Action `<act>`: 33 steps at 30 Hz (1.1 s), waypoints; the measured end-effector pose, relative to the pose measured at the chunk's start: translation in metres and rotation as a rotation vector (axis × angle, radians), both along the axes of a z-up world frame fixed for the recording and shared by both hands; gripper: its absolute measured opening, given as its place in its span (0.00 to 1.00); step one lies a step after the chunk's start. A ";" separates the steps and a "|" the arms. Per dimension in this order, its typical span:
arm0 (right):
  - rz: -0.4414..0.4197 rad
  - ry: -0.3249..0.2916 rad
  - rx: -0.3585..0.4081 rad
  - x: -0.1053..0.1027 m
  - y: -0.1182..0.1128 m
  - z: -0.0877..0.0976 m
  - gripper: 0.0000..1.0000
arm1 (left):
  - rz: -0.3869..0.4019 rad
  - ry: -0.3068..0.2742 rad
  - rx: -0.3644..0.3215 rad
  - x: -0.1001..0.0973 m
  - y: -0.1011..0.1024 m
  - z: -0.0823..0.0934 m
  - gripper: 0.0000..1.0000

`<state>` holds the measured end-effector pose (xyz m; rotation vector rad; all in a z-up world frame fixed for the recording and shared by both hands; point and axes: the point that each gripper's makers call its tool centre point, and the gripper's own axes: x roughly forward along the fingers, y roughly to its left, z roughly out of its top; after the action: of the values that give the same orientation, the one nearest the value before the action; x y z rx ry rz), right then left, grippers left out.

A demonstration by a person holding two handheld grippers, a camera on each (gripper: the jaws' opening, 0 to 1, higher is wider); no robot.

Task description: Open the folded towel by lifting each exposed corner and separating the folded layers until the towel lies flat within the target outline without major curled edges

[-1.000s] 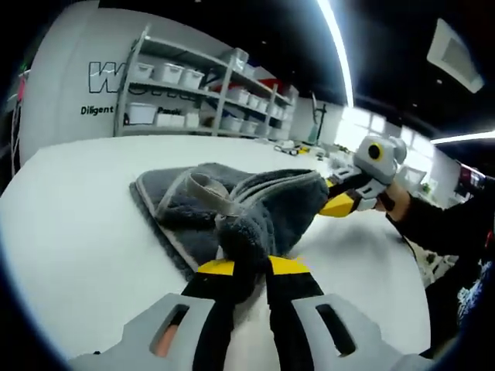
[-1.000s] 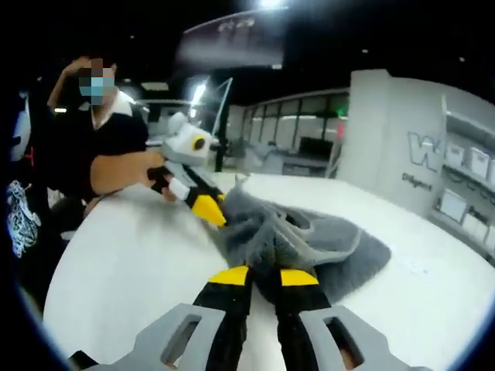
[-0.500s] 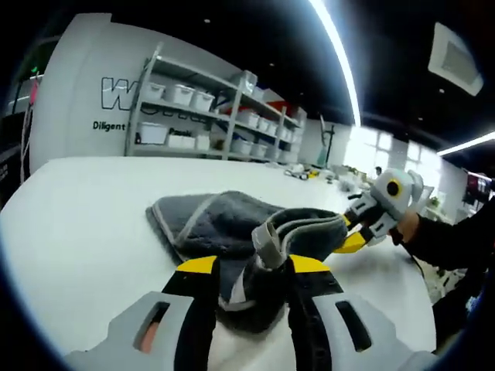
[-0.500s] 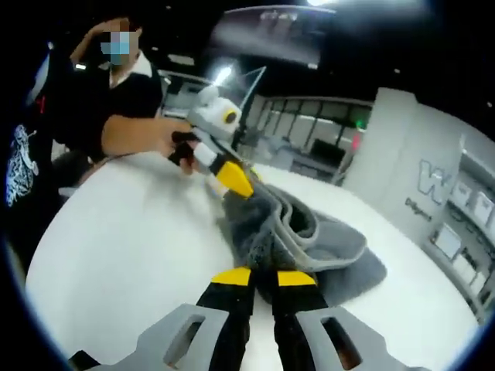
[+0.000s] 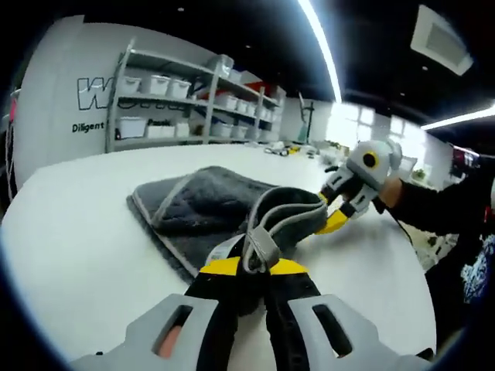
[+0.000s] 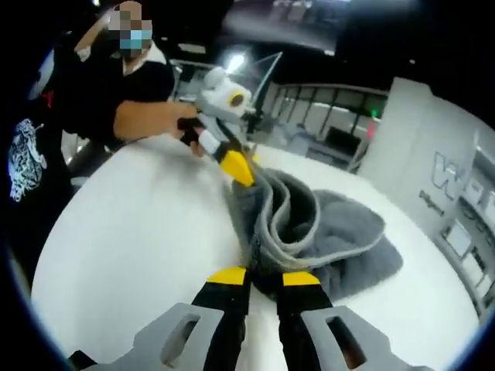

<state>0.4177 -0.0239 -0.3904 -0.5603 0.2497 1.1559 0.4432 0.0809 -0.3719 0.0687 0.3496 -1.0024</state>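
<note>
A dark grey towel (image 5: 197,205) with pale grey edging lies partly folded on the white table (image 5: 73,247). My left gripper (image 5: 254,267) is shut on one corner of its upper layer, and the edging loops up between the yellow tips. The right gripper (image 5: 332,218) comes in from the right, shut on the far end of the same lifted layer. In the right gripper view my right gripper (image 6: 264,277) clamps the towel (image 6: 348,236) near the table (image 6: 131,232). The left gripper (image 6: 240,174), held by a person's hand, pinches the far end, and the layer arches between them.
Metal shelves with white bins (image 5: 182,97) stand behind the table against a lettered wall (image 5: 93,93). Small items (image 5: 286,149) sit at the table's far edge. A person in a dark top (image 6: 108,89) stands at the table's side.
Both grippers kept their hold on the towel. The lifted layer between them has been drawn up and out into a longer arch, and its pale edging now stands on edge.
</note>
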 end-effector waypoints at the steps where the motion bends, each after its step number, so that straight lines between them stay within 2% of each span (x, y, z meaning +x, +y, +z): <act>1: 0.006 0.057 0.011 -0.006 0.000 -0.002 0.15 | -0.018 -0.019 0.015 -0.003 -0.001 -0.001 0.09; 6: -0.005 0.082 0.029 -0.009 -0.008 0.006 0.18 | -0.039 -0.027 0.033 -0.009 -0.006 -0.002 0.11; 12: 0.000 0.095 0.059 -0.017 -0.014 0.018 0.19 | -0.086 -0.040 0.094 -0.023 -0.006 -0.010 0.13; 15: -0.006 0.155 0.145 -0.018 -0.009 0.030 0.27 | -0.103 -0.050 0.148 -0.028 -0.004 -0.019 0.14; 17: -0.018 0.218 0.209 -0.015 -0.007 0.037 0.35 | -0.103 -0.053 0.151 -0.029 -0.003 -0.019 0.14; 18: -0.048 0.245 0.246 -0.010 -0.007 0.042 0.42 | -0.102 -0.050 0.144 -0.030 -0.003 -0.018 0.15; 20: -0.084 0.272 0.317 0.000 -0.007 0.052 0.52 | -0.101 -0.049 0.138 -0.031 -0.002 -0.017 0.15; 21: -0.104 0.290 0.339 0.004 -0.008 0.056 0.54 | -0.103 -0.049 0.142 -0.032 -0.001 -0.017 0.15; 22: -0.112 0.294 0.348 0.006 -0.008 0.057 0.53 | -0.104 -0.049 0.144 -0.032 -0.001 -0.017 0.16; 24: -0.172 0.333 0.419 0.020 -0.011 0.066 0.53 | -0.109 -0.049 0.146 -0.035 -0.001 -0.016 0.16; 28: -0.269 0.368 0.452 0.040 -0.017 0.061 0.50 | -0.123 -0.053 0.163 -0.040 0.001 -0.018 0.17; 30: -0.337 0.423 0.459 0.052 -0.019 0.048 0.44 | -0.133 -0.048 0.165 -0.042 0.002 -0.018 0.17; 31: -0.378 0.467 0.486 0.059 -0.019 0.043 0.41 | -0.135 -0.049 0.165 -0.042 0.002 -0.018 0.17; 33: -0.423 0.612 0.583 0.068 -0.015 0.038 0.34 | -0.134 -0.039 0.157 -0.041 0.002 -0.018 0.17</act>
<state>0.4853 -0.0385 -0.3524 0.3632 0.5036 0.8969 0.4019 0.0832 -0.3897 0.2561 0.3917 -1.1027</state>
